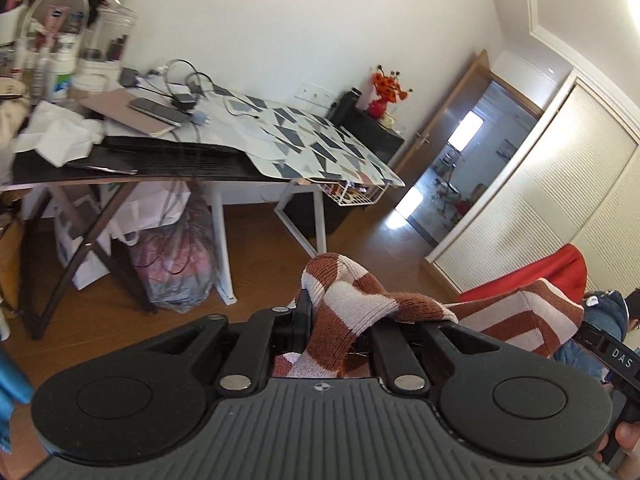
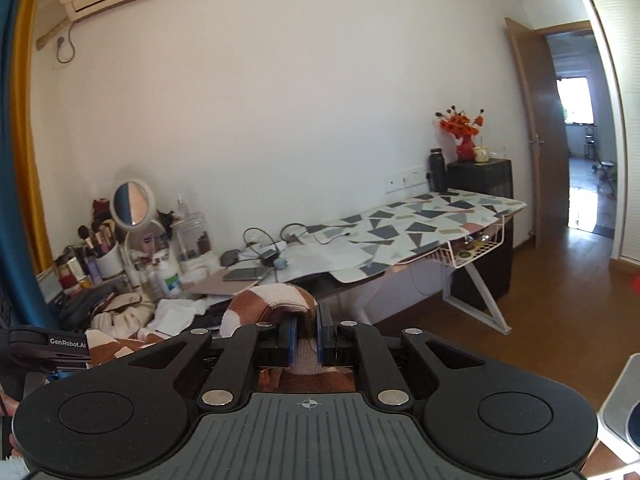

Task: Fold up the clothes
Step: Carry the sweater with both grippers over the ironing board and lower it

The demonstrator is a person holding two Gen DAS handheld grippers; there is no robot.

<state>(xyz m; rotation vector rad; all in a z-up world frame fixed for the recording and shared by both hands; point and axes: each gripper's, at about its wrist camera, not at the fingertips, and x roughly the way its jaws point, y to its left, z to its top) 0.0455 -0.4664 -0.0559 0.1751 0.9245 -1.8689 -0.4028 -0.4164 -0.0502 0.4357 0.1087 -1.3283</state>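
Two hand-held grippers carry a brown-and-cream striped knit garment [image 1: 352,300] through a bedroom, both clenched on its fabric; the left hand-held gripper [image 1: 340,320] has a bunched fold pinched between its jaws, the cloth humping up over the fingers and trailing off to the right, where it stretches toward the other tool at the frame's edge; the right hand-held gripper [image 2: 307,336] pinches a narrow ridge of the same knit between its blue pads [image 2: 291,340], with more of the fabric hanging away to its left. The garment is held aloft between the two tools, resting on no surface that either view shows; beyond it stands a cluttered counter [image 2: 404,268] with a geometric-patterned cloth [image 2: 420,224], a round mirror [image 2: 132,204] and cosmetics, and a wooden floor [image 1: 260,264] below.

The step in hand appears to be carrying the piece to a place where it can be spread; done well, that likely means keeping both grips firm, holding the two tools apart enough to keep the span taut rather than sagging, and keeping them level with each other so the knit hangs square; a loose pinch on such stretchy fabric could let a corner slip; the bunched fold in the left grip may need smoothing once the cloth is laid down.
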